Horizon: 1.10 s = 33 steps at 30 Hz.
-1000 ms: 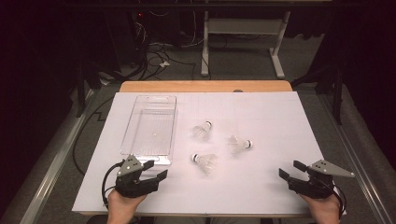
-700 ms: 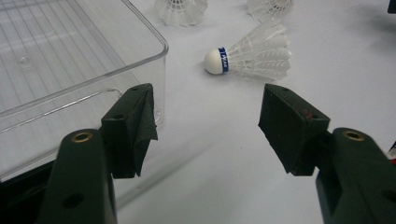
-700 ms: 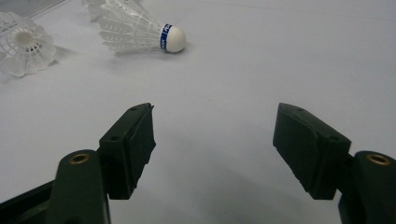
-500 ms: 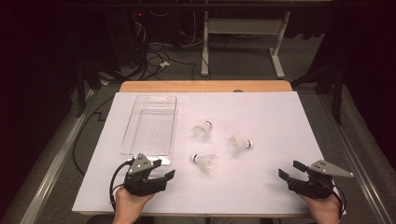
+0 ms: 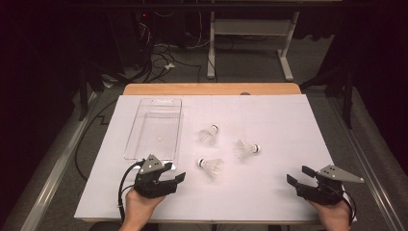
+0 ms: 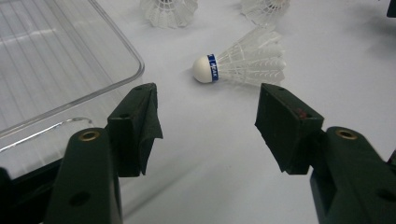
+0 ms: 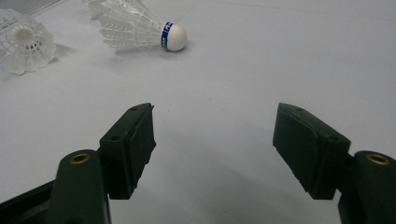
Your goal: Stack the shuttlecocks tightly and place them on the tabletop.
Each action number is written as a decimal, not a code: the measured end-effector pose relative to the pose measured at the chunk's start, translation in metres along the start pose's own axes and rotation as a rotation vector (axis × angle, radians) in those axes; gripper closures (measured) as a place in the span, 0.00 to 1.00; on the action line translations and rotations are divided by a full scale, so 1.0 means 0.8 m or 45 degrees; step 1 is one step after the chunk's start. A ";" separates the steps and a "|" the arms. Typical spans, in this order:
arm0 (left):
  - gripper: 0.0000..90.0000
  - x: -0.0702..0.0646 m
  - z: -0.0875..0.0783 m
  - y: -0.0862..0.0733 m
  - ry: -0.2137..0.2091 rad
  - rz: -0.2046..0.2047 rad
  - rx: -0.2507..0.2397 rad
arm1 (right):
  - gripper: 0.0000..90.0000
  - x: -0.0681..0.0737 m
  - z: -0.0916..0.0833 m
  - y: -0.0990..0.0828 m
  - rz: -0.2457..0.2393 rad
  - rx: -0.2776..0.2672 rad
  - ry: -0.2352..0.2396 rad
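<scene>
High view: our left gripper (image 5: 174,174) sits just beside the near corner of the clear tray (image 5: 155,128), aimed at the nearest shuttlecock (image 5: 211,167); the right gripper (image 5: 299,177) rests well apart. Left gripper view: jaws spread wide and empty, and the shuttlecock (image 6: 243,63) lies ahead, cork toward the tray (image 6: 56,60), which tells us to reach on and straddle it. Right gripper view: jaws wide, nothing between; another shuttlecock (image 7: 137,28) lies farther off
</scene>
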<state>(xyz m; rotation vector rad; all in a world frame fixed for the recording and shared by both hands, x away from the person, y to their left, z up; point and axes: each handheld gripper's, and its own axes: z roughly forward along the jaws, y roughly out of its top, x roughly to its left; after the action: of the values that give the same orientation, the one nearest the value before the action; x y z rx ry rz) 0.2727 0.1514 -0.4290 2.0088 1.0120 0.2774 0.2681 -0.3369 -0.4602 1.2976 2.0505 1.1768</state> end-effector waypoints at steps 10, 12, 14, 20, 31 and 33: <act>0.43 -0.002 0.012 0.014 -0.026 0.000 0.010 | 0.33 0.000 0.000 0.000 -0.004 0.001 0.004; 0.43 -0.002 0.013 0.016 -0.025 0.000 0.014 | 0.33 0.000 0.000 0.000 -0.004 0.001 0.005; 0.44 -0.002 0.014 0.019 -0.027 -0.004 0.014 | 0.33 0.000 0.000 0.000 -0.004 0.002 0.005; 0.45 -0.003 0.020 0.030 -0.047 -0.005 0.021 | 0.33 0.000 0.000 0.000 -0.004 -0.004 0.007; 0.46 0.001 0.032 0.046 -0.057 -0.017 0.019 | 0.33 0.001 0.001 0.000 -0.015 -0.001 0.007; 0.46 0.001 0.033 0.048 -0.057 -0.017 0.022 | 0.33 0.001 0.001 0.000 -0.016 0.000 0.008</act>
<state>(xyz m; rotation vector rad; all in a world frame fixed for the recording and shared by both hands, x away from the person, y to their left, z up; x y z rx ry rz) 0.3082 0.1243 -0.4160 2.0138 1.0026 0.2161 0.2683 -0.3360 -0.4601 1.2813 2.0602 1.1765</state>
